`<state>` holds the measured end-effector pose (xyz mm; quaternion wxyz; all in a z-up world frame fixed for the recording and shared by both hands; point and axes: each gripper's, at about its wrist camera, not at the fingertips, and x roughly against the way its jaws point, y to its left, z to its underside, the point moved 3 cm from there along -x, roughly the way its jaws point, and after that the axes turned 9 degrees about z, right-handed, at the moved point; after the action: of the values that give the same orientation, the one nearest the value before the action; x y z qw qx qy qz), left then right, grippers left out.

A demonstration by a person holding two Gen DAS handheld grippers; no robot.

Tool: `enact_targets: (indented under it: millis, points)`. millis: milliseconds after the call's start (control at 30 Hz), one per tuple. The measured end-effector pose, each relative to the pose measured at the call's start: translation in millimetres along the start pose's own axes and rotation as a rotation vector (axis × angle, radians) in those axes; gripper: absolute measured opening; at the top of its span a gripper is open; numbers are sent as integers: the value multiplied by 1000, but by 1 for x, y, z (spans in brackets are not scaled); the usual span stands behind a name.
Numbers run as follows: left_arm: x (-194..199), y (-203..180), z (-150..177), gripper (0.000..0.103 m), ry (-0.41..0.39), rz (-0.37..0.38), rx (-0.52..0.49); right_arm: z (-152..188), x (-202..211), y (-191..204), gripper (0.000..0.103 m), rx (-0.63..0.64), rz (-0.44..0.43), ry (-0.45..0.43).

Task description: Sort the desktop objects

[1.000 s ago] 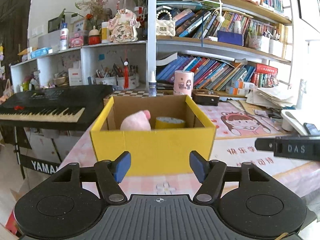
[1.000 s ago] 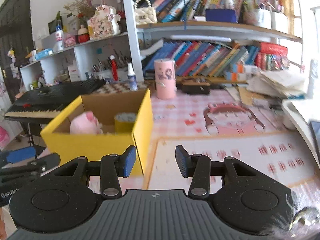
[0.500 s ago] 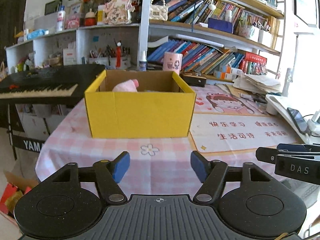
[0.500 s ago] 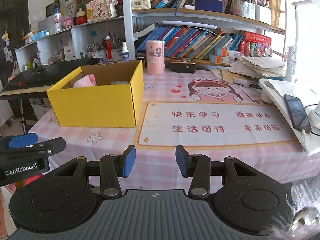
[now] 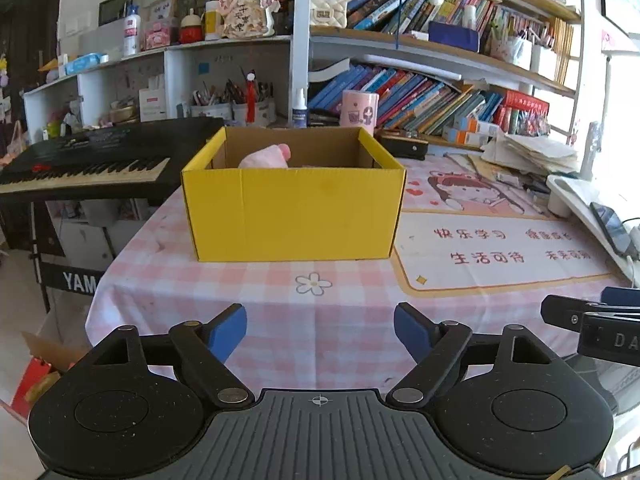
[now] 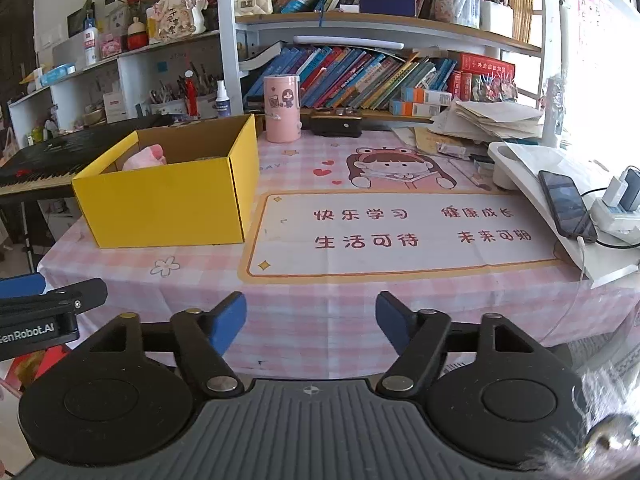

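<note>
left tongs (image 5: 320, 330) – opened wider, empty | right tongs (image 6: 311, 322) – opened wide, empty | yellow box (image 5: 292, 204) – farther off

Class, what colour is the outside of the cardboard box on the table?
Yellow; the box shows best in the left wrist view.

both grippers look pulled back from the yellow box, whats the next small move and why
Probably hold both back, done. The left gripper and right gripper have just been opening, nothing between their jaws; the pink toy lies in the box, and the mat is bare.
</note>
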<state>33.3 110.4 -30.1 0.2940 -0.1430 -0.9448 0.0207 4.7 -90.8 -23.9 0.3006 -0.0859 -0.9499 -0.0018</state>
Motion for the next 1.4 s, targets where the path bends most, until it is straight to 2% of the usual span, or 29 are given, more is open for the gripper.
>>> enact_targets:
  millis: [67, 367, 1400]
  points:
    - [-1, -1, 0, 84, 2, -3, -2, 1, 0, -2, 84, -3, 4, 1]
    - [-2, -10, 0, 88, 8, -10, -33, 2, -3, -9, 97, -15, 22, 26]
    - [-7, -12, 1, 90, 50, -10, -36, 4, -6, -13, 100, -19, 22, 53]
